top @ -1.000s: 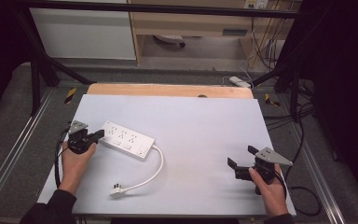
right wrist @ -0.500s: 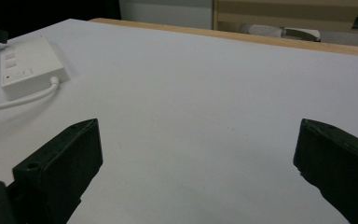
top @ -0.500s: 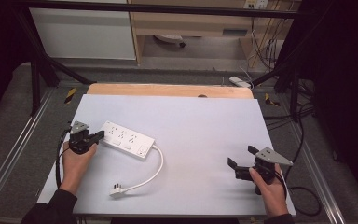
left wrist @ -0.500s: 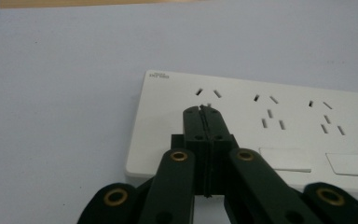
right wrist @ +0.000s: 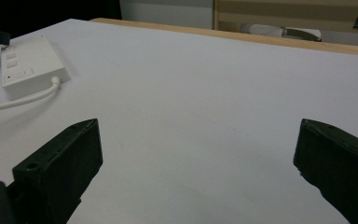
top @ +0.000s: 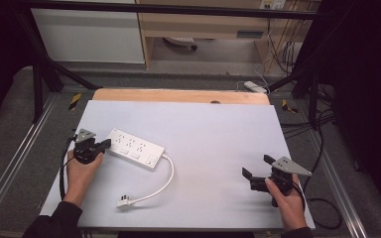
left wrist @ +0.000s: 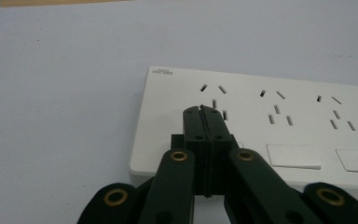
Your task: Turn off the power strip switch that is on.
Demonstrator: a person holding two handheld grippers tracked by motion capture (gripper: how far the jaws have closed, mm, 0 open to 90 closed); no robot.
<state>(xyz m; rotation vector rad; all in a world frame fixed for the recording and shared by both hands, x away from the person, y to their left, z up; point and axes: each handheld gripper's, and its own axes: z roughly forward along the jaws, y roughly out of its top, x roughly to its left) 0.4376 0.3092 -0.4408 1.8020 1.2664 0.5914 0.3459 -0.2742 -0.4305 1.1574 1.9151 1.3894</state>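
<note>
I am seeing one table point(top: 218, 129), carrying one white power strip point(top: 135, 148) at its left. Its single cord point(top: 161, 186) is curling toward me, ending in one plug point(top: 124, 202). My left gripper point(left wrist: 204, 114), fingers pressed together, is hovering over the strip's end. My right gripper point(top: 258, 166) is holding its fingers spread, well apart.

The tabletop point(top: 213, 134) wears a pale, matt sheet, smooth and even, with bare wood showing as a strip point(top: 178, 95) along its far edge. The power strip point(top: 135, 148) looks like white plastic, smooth with a soft sheen, its cord point(top: 154, 191) the same white with a rubbery look. The left claw point(left wrist: 204, 122) is black matt plastic, brass-coloured rivets point(left wrist: 179, 156) shining at its joints. The right claw point(right wrist: 196, 154) is the same dull black, and a grey, metal-looking plate point(top: 291, 165) sits on top.
</note>
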